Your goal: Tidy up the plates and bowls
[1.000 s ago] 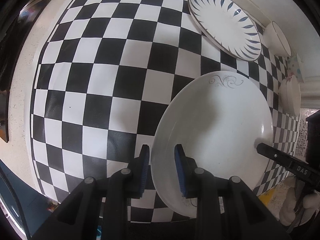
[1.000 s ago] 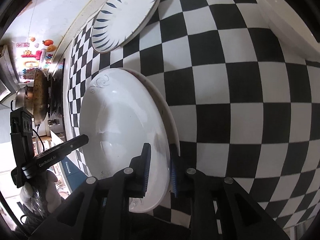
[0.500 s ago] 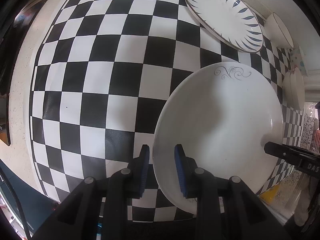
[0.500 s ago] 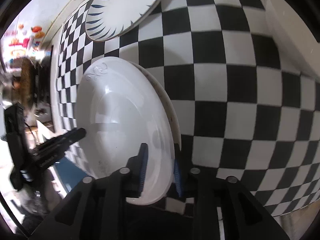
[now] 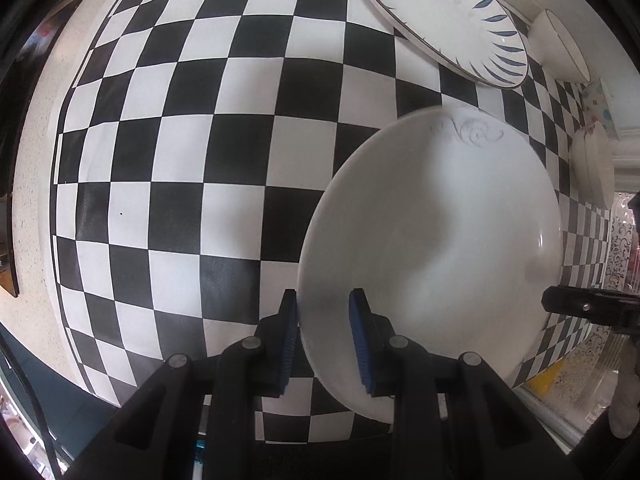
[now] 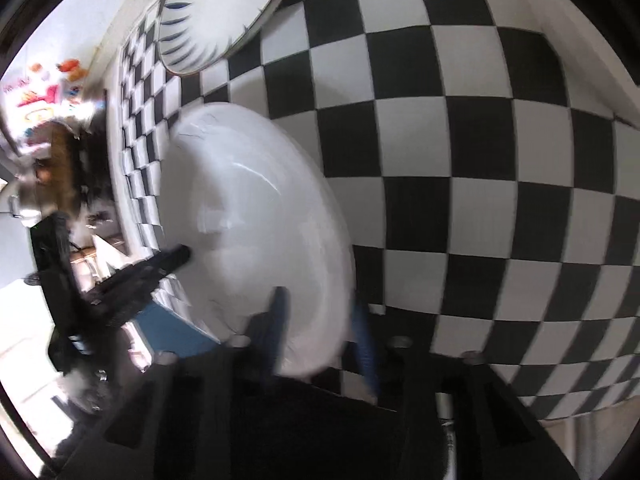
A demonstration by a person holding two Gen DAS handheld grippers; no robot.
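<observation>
A large white plate [image 5: 436, 240] with a grey scroll mark is lifted at a tilt above the checkered table. My left gripper [image 5: 323, 340] straddles its near rim, blue pads on either side, shut on it. My right gripper [image 6: 320, 332] straddles the opposite rim of the same plate [image 6: 256, 232]; that view is motion-blurred and its pads stand wider apart around the rim. The right gripper's finger tip [image 5: 580, 306] shows at the plate's right edge. A blue-petal plate [image 5: 444, 20] lies at the back, and it also shows in the right wrist view [image 6: 224, 12].
Checkered black-and-white cloth [image 5: 200, 140] covers the table. A white bowl [image 5: 560, 48] and another white dish [image 5: 592, 168] sit at the far right edge. A dark stove top [image 5: 24, 80] lies to the left. The left gripper [image 6: 120, 288] shows blurred in the right wrist view.
The white plate has lifted off the plate beneath it and tilted up. The right gripper's pads have spread wider and its view has turned blurred.
</observation>
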